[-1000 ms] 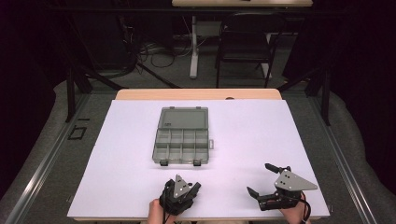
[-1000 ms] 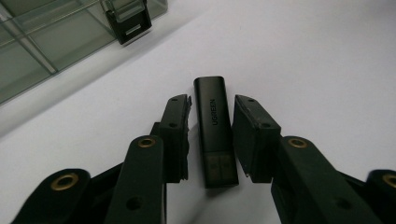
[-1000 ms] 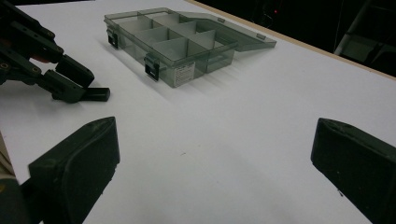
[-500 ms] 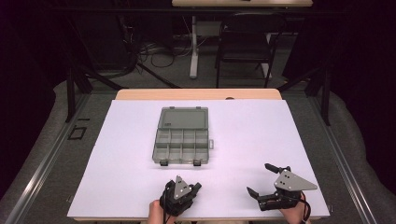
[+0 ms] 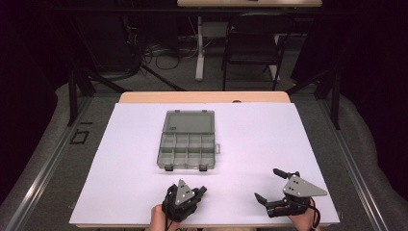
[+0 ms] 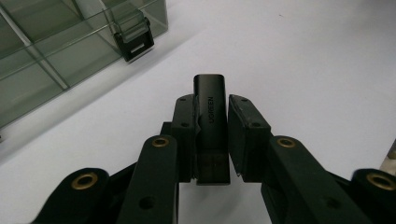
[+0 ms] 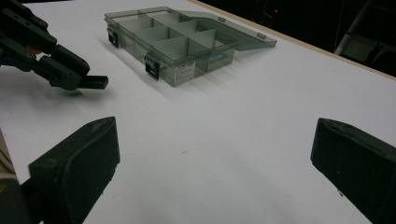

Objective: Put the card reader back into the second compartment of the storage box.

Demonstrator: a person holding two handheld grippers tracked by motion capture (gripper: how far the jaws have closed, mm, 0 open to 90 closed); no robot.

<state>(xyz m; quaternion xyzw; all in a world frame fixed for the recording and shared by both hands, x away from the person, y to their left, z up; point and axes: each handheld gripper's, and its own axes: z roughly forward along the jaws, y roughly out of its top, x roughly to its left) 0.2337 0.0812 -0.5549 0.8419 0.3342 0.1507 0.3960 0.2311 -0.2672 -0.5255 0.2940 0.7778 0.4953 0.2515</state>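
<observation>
My left gripper (image 5: 198,191) rests near the table's front edge, a little left of centre, and is shut on a small black adapter (image 6: 210,88) with lettering on its top. The adapter's tip sticks out past the pads, also seen in the right gripper view (image 7: 93,82) beyond the left gripper (image 7: 70,70). My right gripper (image 5: 268,184) sits at the front right, jaws wide open with bare table between them (image 7: 215,140). A clear grey compartment box (image 5: 186,149) lies open in the table's middle, its lid (image 5: 188,122) folded back away from me. Its compartments look empty.
The table is covered by a white sheet (image 5: 288,134), with a wooden edge (image 5: 202,97) at the far side. The box's black latches (image 6: 135,44) face my grippers. Beyond the table stand a dark chair (image 5: 250,48) and cables on the floor.
</observation>
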